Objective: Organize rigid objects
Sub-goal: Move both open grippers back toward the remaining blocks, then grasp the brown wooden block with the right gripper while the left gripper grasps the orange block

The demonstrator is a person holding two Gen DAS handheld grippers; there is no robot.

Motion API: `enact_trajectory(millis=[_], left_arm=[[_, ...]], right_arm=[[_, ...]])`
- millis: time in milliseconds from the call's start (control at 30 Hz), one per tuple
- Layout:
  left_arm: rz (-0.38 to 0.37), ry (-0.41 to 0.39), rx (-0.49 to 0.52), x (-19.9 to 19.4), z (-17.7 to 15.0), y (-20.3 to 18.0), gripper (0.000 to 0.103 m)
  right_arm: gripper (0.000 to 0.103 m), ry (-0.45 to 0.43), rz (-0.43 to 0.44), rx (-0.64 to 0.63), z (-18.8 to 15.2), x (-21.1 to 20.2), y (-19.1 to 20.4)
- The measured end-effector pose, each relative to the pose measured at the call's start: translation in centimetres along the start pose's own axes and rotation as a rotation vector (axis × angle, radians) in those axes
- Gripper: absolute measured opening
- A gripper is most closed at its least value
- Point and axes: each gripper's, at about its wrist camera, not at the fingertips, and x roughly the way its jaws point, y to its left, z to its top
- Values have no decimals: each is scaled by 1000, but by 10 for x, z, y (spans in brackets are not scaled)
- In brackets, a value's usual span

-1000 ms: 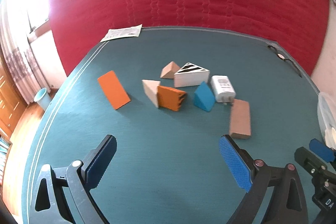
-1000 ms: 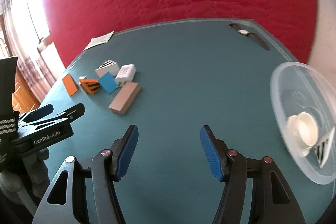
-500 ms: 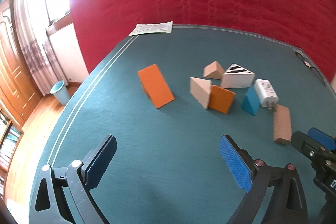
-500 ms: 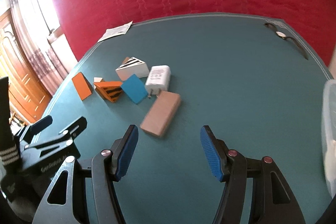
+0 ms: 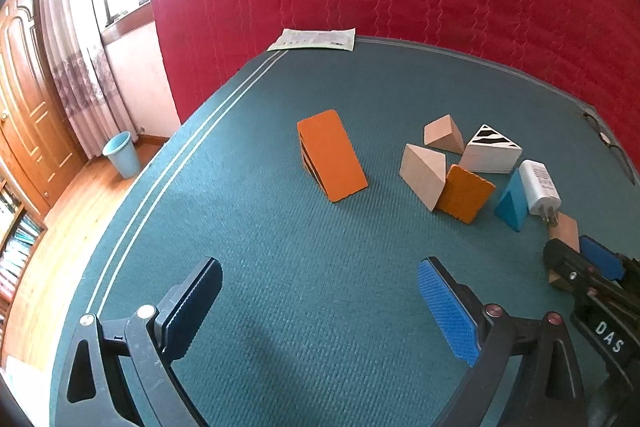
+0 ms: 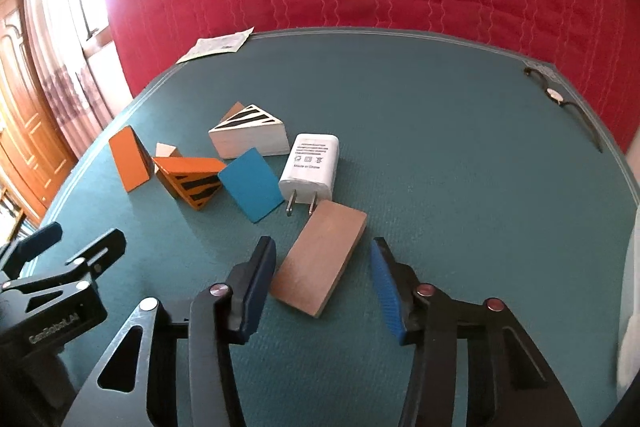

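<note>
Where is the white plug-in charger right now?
In the right wrist view, the white charger lies on the teal table left of centre, between the blue wedge and the brown block, prongs pointing at the block.

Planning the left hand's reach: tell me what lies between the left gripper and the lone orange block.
Nothing: the left wrist view shows only bare teal tabletop between the left gripper and the orange block.

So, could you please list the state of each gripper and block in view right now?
Right gripper: fingers closing around the brown block, not yet pressing it.
Left gripper: open, empty.
Brown block: lying flat on the table.
White charger: lying flat, prongs toward the brown block.
Blue wedge: resting on the table.
</note>
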Motion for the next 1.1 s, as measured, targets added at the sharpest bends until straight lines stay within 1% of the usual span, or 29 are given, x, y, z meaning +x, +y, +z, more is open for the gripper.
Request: enact_trajectory(millis=[133, 300, 467, 600, 800, 967, 1100], left_arm=[[-1, 1, -6, 0, 1, 2, 100], [-1, 15, -26, 3, 4, 8, 100], [15, 25, -66, 5, 14, 20, 100], [49, 17, -85, 7, 27, 23, 100], [72, 13, -110, 15, 47, 19, 100], [112, 4, -95, 26, 59, 10, 100], [133, 25, -111, 41, 65, 10, 100]], right_arm=[[34, -3, 3, 5, 0, -1, -5], [29, -4, 8, 3, -3, -5, -9], [29, -6, 25, 19, -6, -5, -12], [29, -7, 33, 24, -7, -6, -13], [29, -7, 33, 24, -7, -6, -14], [29, -8, 41, 30, -8, -6, -15], [29, -9, 48, 33, -8, -7, -15]])
